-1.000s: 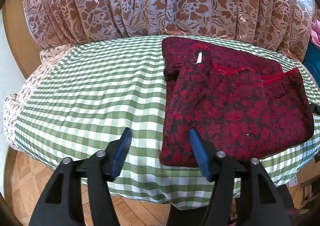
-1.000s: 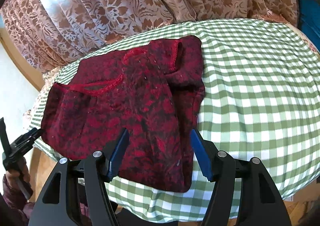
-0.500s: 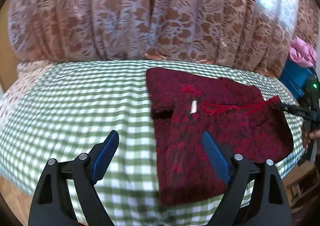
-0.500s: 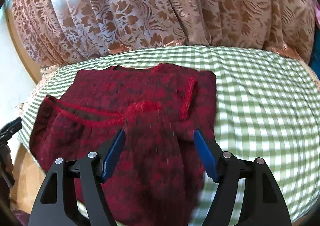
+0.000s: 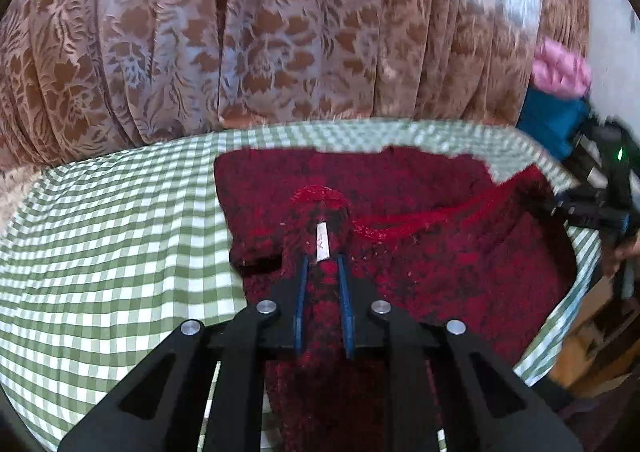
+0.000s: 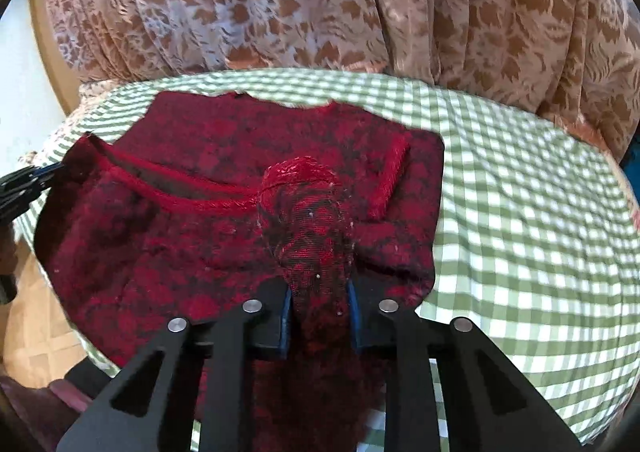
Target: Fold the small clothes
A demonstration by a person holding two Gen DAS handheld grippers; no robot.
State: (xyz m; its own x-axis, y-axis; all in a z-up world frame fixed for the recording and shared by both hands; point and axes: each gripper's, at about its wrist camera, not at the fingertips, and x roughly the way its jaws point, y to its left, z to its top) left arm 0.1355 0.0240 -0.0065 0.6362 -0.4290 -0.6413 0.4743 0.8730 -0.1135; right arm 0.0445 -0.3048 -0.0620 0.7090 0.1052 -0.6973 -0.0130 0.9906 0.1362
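Observation:
A red and black patterned garment (image 5: 440, 252) lies spread on a green-and-white checked tablecloth (image 5: 120, 232). My left gripper (image 5: 322, 260) is shut on a bunched fold of its near edge, just below a small white label (image 5: 321, 246). In the right wrist view the garment (image 6: 180, 252) fills the left half, and my right gripper (image 6: 319, 290) has its jaws closing, the pads pressing a raised lump of the fabric between them. Each gripper shows in the other's view at a side corner of the garment: the right gripper (image 5: 592, 208), the left gripper (image 6: 24, 188).
A brown floral curtain (image 5: 280, 32) hangs behind the table. The tablecloth (image 6: 520, 232) lies bare to the right of the garment. A pink bundle (image 5: 560, 72) sits on something blue (image 5: 552, 120) at the far right. Wooden floor (image 6: 36, 312) shows past the table edge.
Both grippers stood open over the garment's near edge; now both have shut on it, with the fabric bunched up between the pads. Both views have tipped and shifted over the garment.

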